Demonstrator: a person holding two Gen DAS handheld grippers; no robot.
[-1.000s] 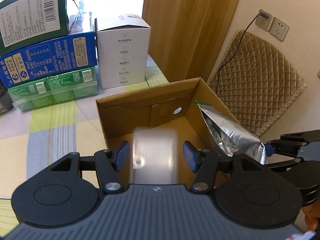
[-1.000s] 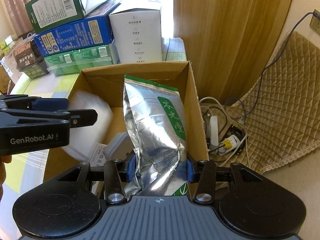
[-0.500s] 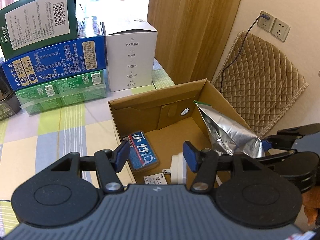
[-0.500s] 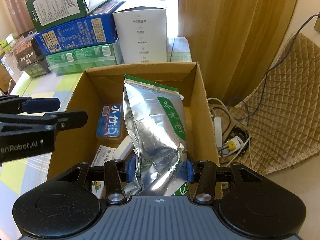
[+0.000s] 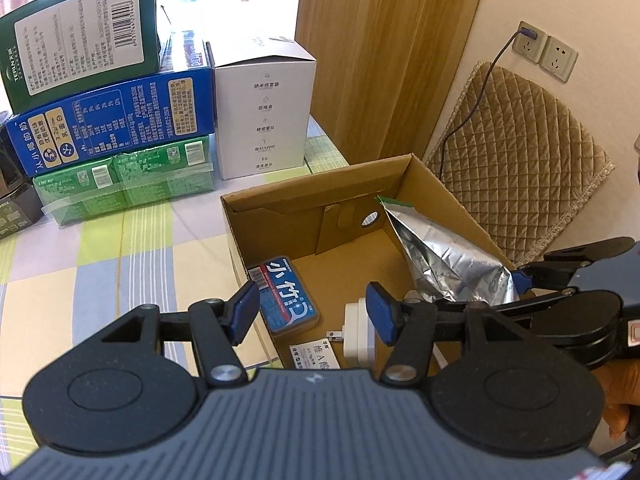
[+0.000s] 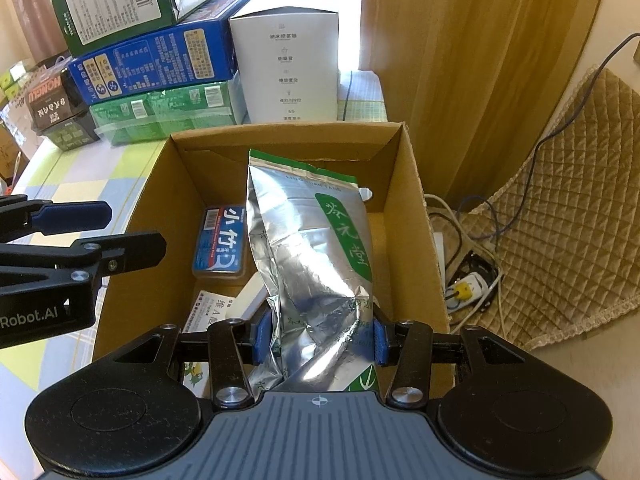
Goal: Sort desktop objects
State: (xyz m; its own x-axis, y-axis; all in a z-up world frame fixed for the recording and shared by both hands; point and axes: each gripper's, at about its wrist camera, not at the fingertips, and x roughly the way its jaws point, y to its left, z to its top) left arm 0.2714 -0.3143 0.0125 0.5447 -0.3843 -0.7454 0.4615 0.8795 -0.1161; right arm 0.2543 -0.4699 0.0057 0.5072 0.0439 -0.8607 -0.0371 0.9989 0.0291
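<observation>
Foil tea pouch [image 6: 316, 264], clamped in your right gripper [image 6: 318, 340]: lower it flat into the cardboard box [image 6: 416, 216]; left gripper [image 5: 310, 312] spread, empty.

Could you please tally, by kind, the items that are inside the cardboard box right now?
Foil pouch: 1
Blue case: 1
White plug adapter: 1
Printed card: 1
Total in the cardboard box: 4, perhaps more hidden under the pouch.

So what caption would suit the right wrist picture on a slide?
Right tongs grip a crinkled silver foil pouch with green label over an open brown cardboard box; left tongs hover open.
</observation>
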